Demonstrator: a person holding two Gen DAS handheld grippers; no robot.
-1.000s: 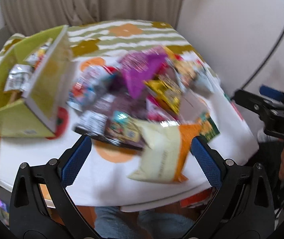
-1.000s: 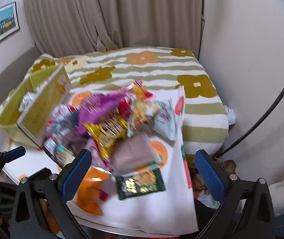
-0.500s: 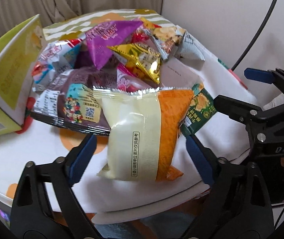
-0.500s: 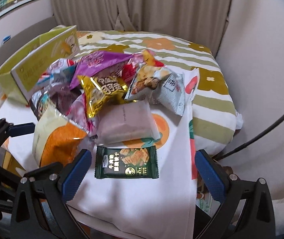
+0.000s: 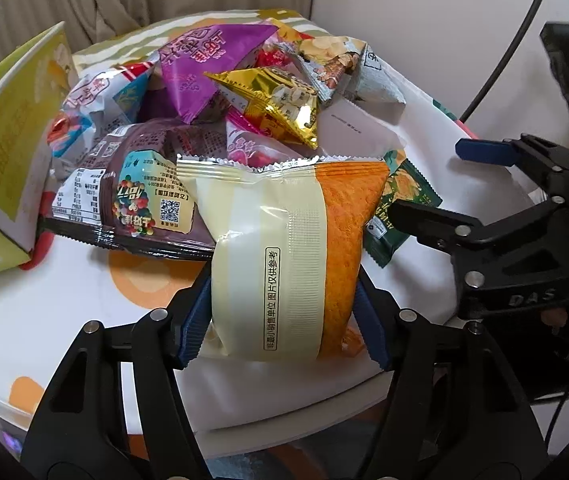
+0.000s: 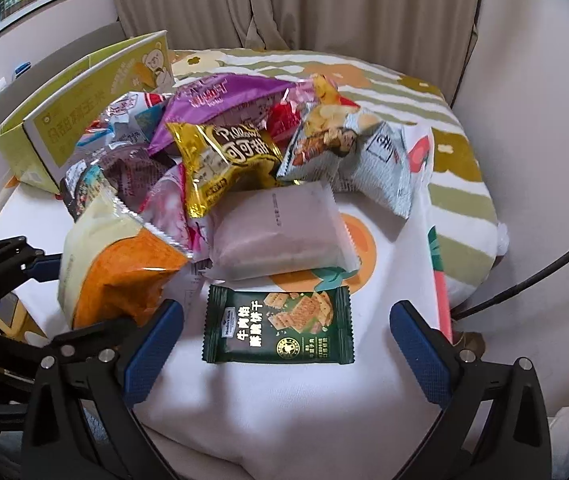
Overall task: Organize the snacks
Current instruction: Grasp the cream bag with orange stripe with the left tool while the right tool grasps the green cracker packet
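now clamped in left tongs (image 5: 284, 320): puffy cream-and-orange plastic snack bag (image 5: 284, 256), ready for lifting; right tongs (image 6: 286, 344) spread wide above flat dark green cracker packet (image 6: 280, 324).

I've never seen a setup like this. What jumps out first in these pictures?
A cream and orange snack bag fills the near view, pinched between the blue pads of the left gripper. Behind it a bright heap of packets is crowned by a purple packet. A dark green cracker packet lies alone before the open right gripper.
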